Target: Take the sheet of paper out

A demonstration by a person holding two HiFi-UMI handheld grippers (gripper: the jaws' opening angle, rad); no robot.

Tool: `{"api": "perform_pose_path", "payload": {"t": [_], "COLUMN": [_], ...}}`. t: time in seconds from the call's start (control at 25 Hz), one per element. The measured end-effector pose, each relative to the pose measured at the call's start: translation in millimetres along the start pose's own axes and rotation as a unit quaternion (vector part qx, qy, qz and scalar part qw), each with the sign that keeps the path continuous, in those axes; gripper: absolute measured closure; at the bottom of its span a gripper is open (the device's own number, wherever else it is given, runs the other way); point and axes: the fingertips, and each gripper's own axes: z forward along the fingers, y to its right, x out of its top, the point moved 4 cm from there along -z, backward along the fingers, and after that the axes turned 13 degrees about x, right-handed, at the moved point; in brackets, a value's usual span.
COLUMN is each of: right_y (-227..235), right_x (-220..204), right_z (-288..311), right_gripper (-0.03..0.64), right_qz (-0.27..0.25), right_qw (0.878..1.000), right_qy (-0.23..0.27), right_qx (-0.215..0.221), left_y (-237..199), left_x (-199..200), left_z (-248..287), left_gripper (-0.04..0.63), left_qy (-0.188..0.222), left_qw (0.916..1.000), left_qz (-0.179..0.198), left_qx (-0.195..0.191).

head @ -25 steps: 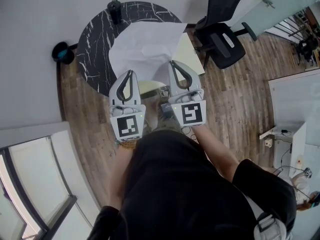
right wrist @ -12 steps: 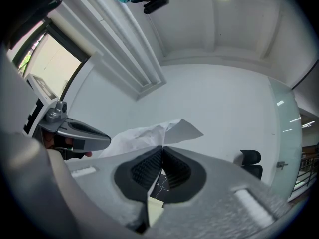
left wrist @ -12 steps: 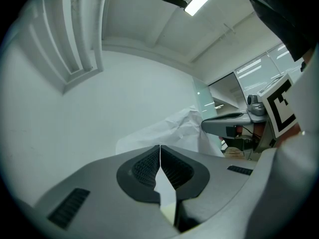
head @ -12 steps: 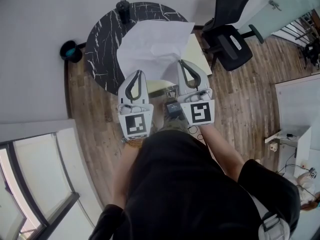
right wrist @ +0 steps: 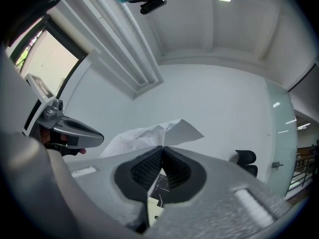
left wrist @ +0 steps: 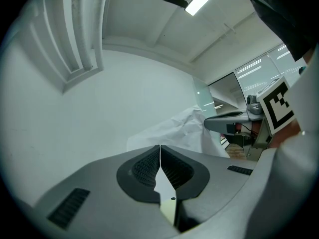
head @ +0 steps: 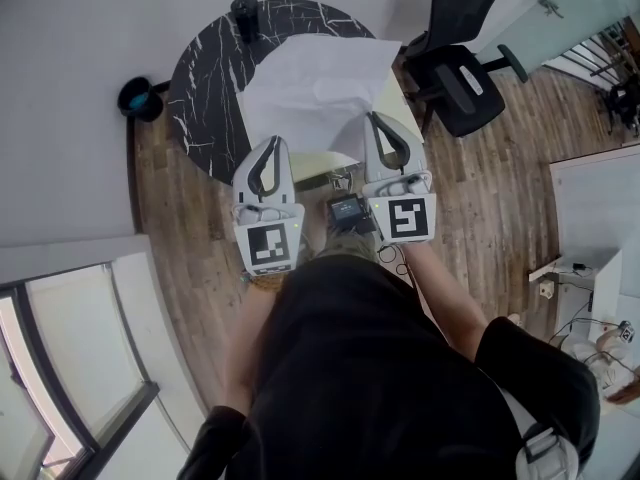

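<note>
A large crumpled white sheet of paper (head: 310,88) hangs spread over the round black marble table (head: 205,88). My left gripper (head: 268,144) is shut on the sheet's near left edge. My right gripper (head: 381,118) is shut on its near right edge. In the left gripper view the jaws (left wrist: 160,147) meet at the tips and the paper (left wrist: 187,128) rises beyond them. The right gripper view shows the same: closed tips (right wrist: 162,147) with the paper (right wrist: 149,132) standing up past them. Both grippers point level, side by side.
A black cup (head: 245,13) stands at the table's far edge. A pale yellow board (head: 312,171) lies under the sheet. A black office chair (head: 455,63) is at the right, a dark bin (head: 138,98) on the wooden floor at the left. White furniture (head: 600,218) stands far right.
Both grippers keep their hold on the sheet and stay about where they were. Only the head view has shifted a little.
</note>
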Motion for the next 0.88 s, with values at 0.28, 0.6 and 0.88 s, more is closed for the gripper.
{"api": "perform_pose_path", "payload": {"t": [0.28, 0.6, 0.88], "right_y": [2, -1, -1], "right_x": [1, 2, 0], "right_z": [0, 7, 10], "right_gripper": [0.618, 0.618, 0.618], "right_qz": [-0.001, -0.005, -0.005], "right_qw": [1.0, 1.0, 1.0], "right_qy": [0.0, 0.001, -0.009], "right_qx": [-0.002, 0.002, 0.004], "left_y": [-2, -7, -7], "left_x": [-2, -5, -6], "left_z": [-2, -1, -1], "left_gripper": [0.586, 0.586, 0.586], "left_qy": [-0.004, -0.008, -0.031], "left_qw": [1.0, 1.0, 0.9991], "left_qz": [-0.003, -0.002, -0.028], "left_qx": [0.002, 0.003, 0.01]}}
